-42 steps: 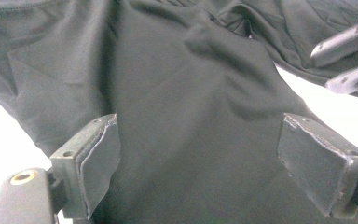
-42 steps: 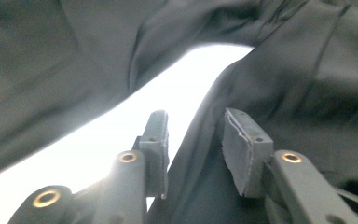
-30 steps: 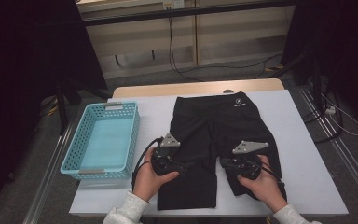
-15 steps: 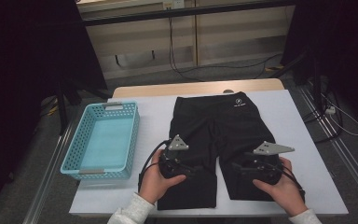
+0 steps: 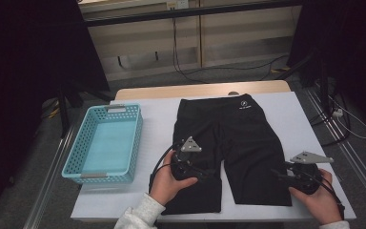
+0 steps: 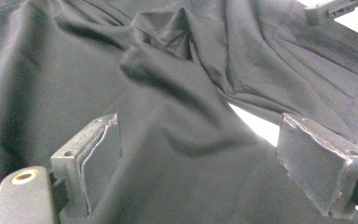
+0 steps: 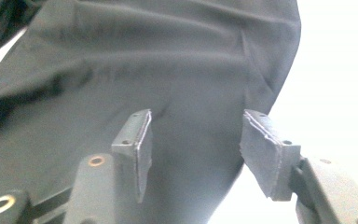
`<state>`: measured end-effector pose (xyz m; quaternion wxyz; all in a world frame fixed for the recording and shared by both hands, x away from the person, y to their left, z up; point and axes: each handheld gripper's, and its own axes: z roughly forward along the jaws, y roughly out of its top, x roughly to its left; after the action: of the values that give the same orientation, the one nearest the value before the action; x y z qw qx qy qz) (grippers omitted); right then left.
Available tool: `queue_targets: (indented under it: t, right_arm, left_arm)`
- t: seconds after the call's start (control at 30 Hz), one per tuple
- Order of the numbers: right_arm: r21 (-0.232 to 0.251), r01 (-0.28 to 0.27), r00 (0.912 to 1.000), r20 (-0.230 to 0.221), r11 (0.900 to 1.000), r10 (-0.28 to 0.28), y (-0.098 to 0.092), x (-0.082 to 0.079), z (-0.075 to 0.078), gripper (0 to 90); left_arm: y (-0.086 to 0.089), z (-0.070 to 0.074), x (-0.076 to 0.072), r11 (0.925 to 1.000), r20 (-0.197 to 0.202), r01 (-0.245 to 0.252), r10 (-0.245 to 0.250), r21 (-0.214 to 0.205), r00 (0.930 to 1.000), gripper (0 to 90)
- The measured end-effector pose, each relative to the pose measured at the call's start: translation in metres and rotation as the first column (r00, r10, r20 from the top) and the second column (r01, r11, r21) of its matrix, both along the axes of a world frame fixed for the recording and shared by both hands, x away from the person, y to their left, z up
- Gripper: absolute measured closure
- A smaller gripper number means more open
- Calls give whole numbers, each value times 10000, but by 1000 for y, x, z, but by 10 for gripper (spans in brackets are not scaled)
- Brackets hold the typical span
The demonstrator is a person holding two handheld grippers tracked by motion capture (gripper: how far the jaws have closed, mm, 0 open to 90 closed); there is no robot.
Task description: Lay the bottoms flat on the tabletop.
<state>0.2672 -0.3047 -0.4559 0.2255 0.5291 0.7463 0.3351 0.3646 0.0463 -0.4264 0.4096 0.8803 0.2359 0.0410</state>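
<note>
My left gripper [image 5: 205, 172] sits spread wide over the near left leg of the black shorts [image 5: 238, 143]; my right gripper [image 5: 280, 176], jaws also apart, is at the right leg's hem. The shorts lie flat on the white table [image 5: 157, 119], with a blue basket [image 5: 106, 143] to their left.

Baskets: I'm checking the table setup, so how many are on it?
1. The blue basket sits at the table's left side, beside the black shorts, apart from them. Nothing shows inside it. None seems hidden.
</note>
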Motion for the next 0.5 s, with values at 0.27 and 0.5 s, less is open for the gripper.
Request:
queue_targets:
  t: [0.27, 0.5]
  right_arm:
    - [-126, 571, 9978, -322, 9983, -575, -13, -8, -5, 519]
    - [539, 342, 9974, -652, 9980, -306, -10, -8, -4, 889]
  left_arm:
    - [4, 5, 4, 9999, 72, -93, 94, -68, 9999, 143]
    - [11, 6, 8, 9994, 64, -321, 321, -124, 9995, 141]
